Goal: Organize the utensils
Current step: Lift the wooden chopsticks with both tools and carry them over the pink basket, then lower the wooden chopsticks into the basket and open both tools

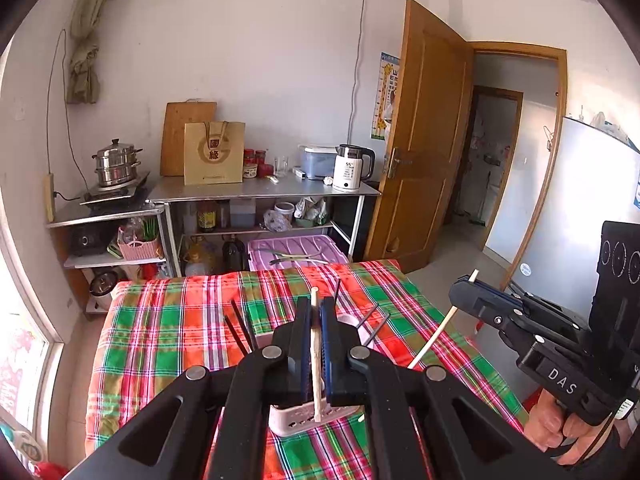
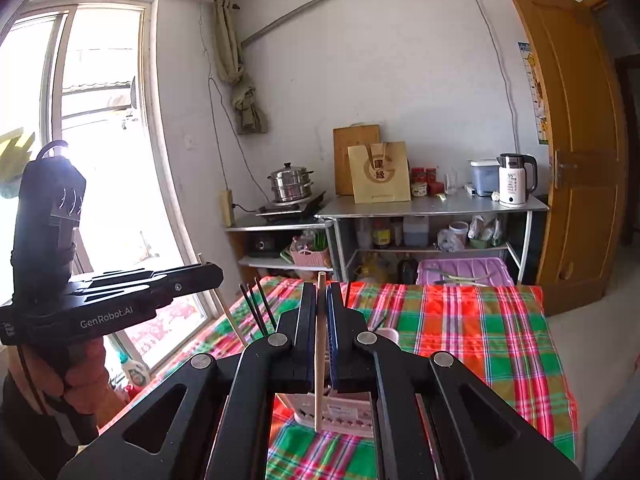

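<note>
My left gripper (image 1: 316,302) is shut on a pale wooden chopstick (image 1: 317,380) that stands nearly upright between its pads. Beneath it a white utensil holder (image 1: 292,420) rests on the plaid tablecloth (image 1: 168,332), with black chopsticks (image 1: 240,330) poking out of it. At the right, my right gripper (image 1: 466,286) grips a second wooden chopstick (image 1: 432,340), held slanted. In the right wrist view the right gripper (image 2: 321,292) is shut on that chopstick (image 2: 319,360) above the holder (image 2: 348,414). The left gripper (image 2: 216,272) is at the left, a hand around its handle.
Beyond the table stands a metal counter (image 1: 280,192) with a kettle (image 1: 350,168), paper bag, cutting board and steamer pot (image 1: 116,164). A purple bin (image 1: 296,252) sits behind the table's far edge. A wooden door (image 1: 424,140) stands open at right, and a window (image 2: 100,140) at left.
</note>
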`<action>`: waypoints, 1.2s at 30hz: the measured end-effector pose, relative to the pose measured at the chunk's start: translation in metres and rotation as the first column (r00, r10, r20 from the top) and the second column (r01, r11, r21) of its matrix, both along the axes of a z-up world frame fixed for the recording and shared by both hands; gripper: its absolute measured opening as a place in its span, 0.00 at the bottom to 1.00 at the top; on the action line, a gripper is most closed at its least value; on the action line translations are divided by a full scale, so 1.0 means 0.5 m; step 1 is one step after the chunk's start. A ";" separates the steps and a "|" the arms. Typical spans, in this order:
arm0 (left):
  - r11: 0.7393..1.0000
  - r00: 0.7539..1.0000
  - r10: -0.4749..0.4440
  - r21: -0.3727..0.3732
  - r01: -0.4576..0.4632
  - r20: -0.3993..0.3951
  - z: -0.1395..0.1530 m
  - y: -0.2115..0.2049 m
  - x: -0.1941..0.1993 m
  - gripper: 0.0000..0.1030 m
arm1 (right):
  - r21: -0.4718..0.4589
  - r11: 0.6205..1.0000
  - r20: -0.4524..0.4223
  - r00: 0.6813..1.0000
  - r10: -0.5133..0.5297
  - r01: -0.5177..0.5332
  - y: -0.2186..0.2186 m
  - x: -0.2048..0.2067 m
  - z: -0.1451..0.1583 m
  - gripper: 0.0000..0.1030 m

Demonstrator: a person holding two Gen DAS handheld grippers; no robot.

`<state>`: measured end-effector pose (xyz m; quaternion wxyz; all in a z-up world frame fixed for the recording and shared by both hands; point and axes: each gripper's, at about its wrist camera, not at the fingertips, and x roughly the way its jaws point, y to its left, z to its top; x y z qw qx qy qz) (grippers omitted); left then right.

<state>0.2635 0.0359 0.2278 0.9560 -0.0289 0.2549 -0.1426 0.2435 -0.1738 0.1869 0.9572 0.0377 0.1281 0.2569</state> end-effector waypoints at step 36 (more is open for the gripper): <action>0.999 0.989 0.032 0.020 -0.030 -0.145 -0.201 0.021 0.113 0.05 | -0.087 0.996 -0.156 0.988 -0.013 -0.001 0.072 0.116 -0.149 0.05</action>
